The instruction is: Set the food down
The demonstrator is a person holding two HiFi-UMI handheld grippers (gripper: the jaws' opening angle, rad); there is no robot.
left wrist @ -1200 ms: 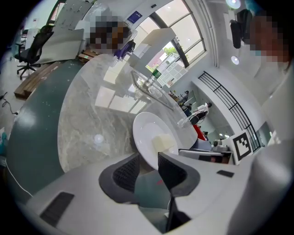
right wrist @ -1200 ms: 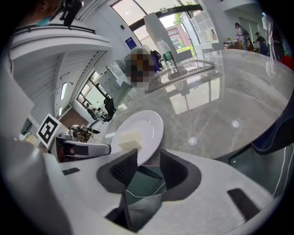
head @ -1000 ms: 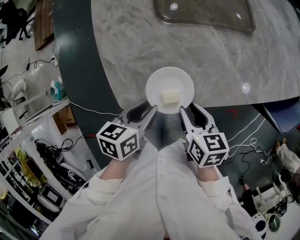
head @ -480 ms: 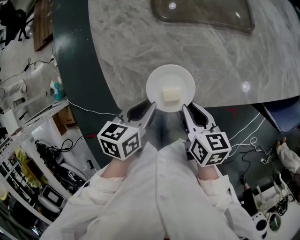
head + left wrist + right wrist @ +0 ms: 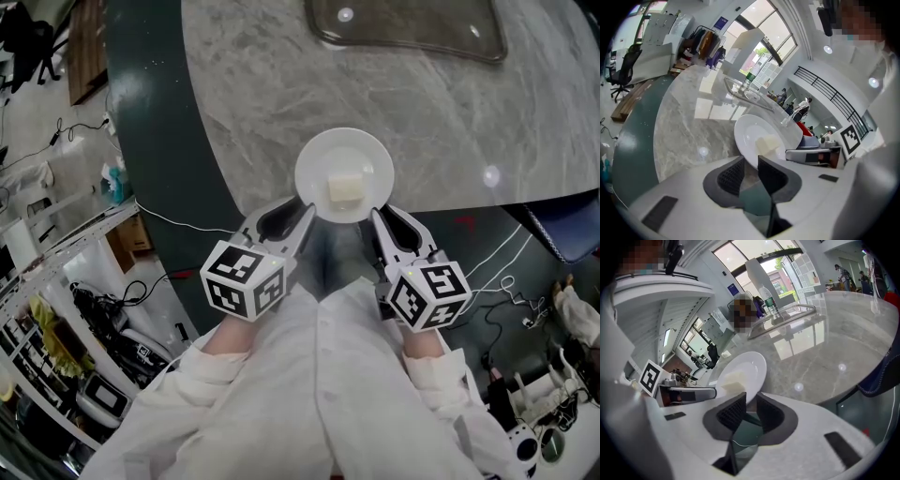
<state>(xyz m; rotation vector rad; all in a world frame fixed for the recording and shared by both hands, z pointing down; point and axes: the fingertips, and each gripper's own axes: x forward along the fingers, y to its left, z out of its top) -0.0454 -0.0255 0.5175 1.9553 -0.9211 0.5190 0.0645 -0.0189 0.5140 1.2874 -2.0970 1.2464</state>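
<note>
A white plate (image 5: 342,150) carries a pale yellow block of food (image 5: 345,190) at the near edge of the marble table (image 5: 450,122). My left gripper (image 5: 298,216) is shut on the plate's near-left rim. In the left gripper view the plate (image 5: 750,133) runs in between the pads, with the food (image 5: 768,143) just beyond. My right gripper (image 5: 382,217) grips the near-right rim and its jaws are closing. In the right gripper view the plate (image 5: 752,364) sits between the pads, with the food (image 5: 733,379) to the left. I cannot tell whether the plate rests on the table.
A clear glass tray (image 5: 408,28) lies at the table's far side. The table's curved edge (image 5: 234,202) runs just under the plate, with dark green floor and cables below. A water bottle (image 5: 768,298) stands far off on the table.
Both grippers' jaws have closed in on the plate's near rim. Plate and hands have shifted slightly to the right and toward the table.
</note>
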